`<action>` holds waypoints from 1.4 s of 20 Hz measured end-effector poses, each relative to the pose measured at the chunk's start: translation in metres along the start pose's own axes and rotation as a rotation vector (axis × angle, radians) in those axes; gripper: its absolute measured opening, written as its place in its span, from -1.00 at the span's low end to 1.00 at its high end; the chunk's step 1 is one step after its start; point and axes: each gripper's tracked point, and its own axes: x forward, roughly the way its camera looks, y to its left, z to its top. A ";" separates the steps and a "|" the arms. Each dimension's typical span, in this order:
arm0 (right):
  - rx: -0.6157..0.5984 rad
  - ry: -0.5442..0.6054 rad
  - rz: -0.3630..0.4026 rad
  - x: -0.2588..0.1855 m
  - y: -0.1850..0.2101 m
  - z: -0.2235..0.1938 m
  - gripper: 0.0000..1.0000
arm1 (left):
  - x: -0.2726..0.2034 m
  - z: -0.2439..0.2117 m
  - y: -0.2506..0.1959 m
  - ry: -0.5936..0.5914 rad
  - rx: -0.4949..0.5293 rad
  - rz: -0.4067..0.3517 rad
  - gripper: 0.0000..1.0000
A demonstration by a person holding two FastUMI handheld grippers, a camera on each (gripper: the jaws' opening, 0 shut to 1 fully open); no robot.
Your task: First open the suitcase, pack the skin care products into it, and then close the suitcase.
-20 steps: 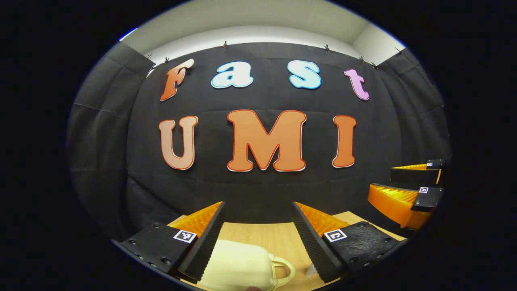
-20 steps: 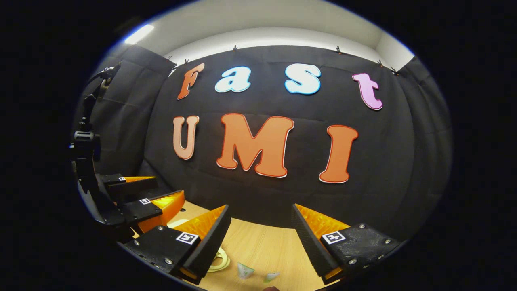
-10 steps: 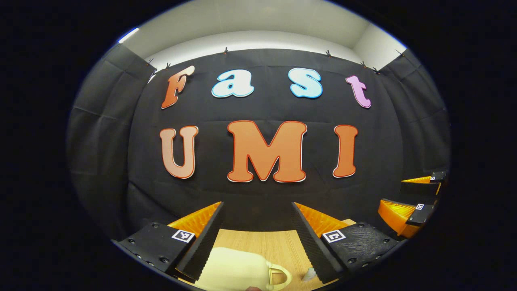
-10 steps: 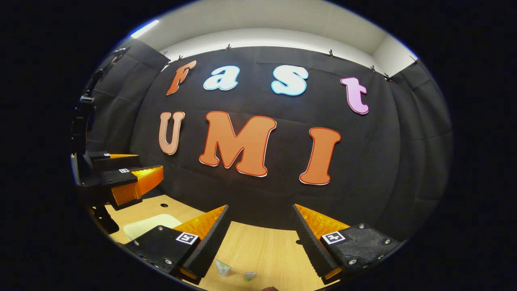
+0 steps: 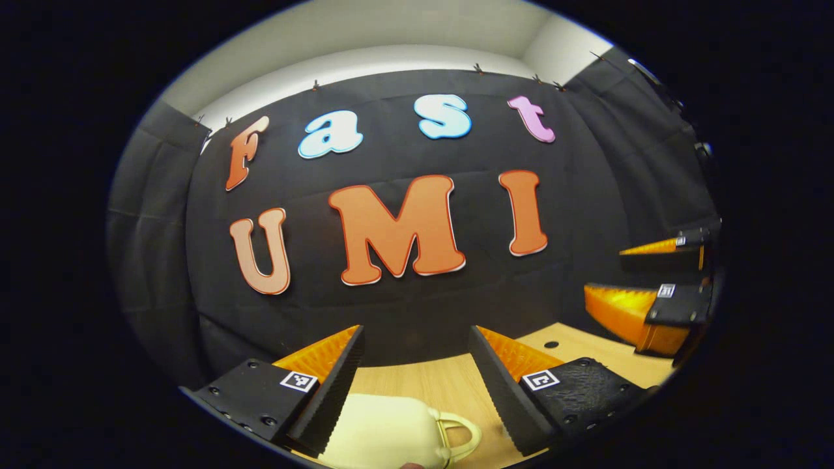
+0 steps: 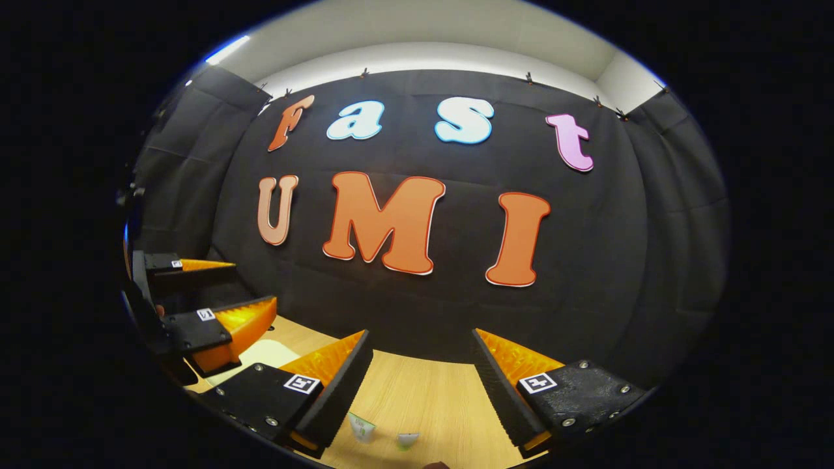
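Closed cream suitcase (image 5: 381, 430) below spread fingers (image 5: 332, 384)

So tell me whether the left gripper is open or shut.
Open: the left gripper has a wide gap between its fingers, with the cream suitcase and table visible below.

This is a staged recording booth, not a lived-in room: black cloth (image 6: 651, 260) clipped along its top edge forms the back and side walls, plain white wall (image 6: 423, 58) shows above, and a bare pale wood-look counter (image 6: 423, 404), probably laminate, runs below.
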 end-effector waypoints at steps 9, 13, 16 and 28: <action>-0.012 0.039 -0.041 -0.004 -0.040 -0.026 0.91 | 0.003 -0.114 -0.039 0.226 0.240 -0.105 0.96; -0.027 0.057 -0.044 -0.009 -0.051 -0.038 0.92 | 0.008 -0.167 -0.063 0.327 0.377 -0.166 0.94; -0.013 0.082 -0.056 -0.014 -0.062 -0.050 0.91 | 0.000 -0.196 -0.083 0.341 0.494 -0.214 0.94; 0.029 0.137 -0.104 -0.012 -0.089 -0.079 0.90 | 0.010 -0.280 -0.085 0.469 0.914 -0.234 0.48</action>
